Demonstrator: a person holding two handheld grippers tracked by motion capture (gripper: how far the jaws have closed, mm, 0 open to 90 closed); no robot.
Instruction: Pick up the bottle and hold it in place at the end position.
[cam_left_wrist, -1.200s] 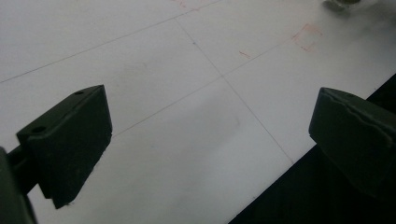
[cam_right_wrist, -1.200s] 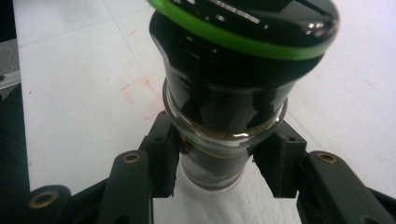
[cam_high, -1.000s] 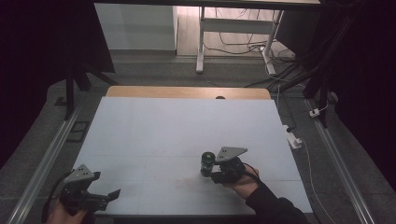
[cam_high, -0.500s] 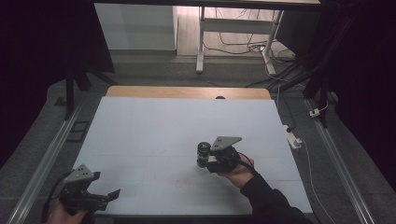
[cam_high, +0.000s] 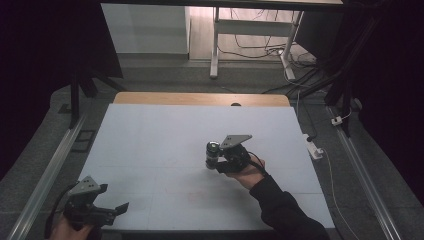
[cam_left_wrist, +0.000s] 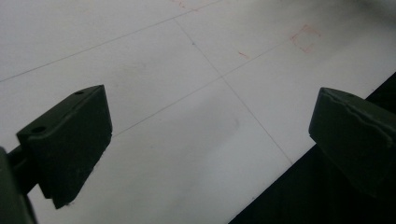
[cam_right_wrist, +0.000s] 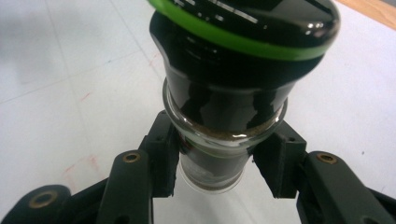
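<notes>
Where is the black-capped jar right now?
In the high view the jar sits right of the table's centre, clamped between the right gripper's jaws, far from the left gripper at the near-left corner.

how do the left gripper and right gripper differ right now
The left gripper has its jaws spread wide with nothing between them; the right gripper is clamped on a small glass jar with a black, green-ringed cap. The left one sits at the table's near left corner, the right one near the table's middle. Both are black, hand-held, and topped by a grey plate.
</notes>
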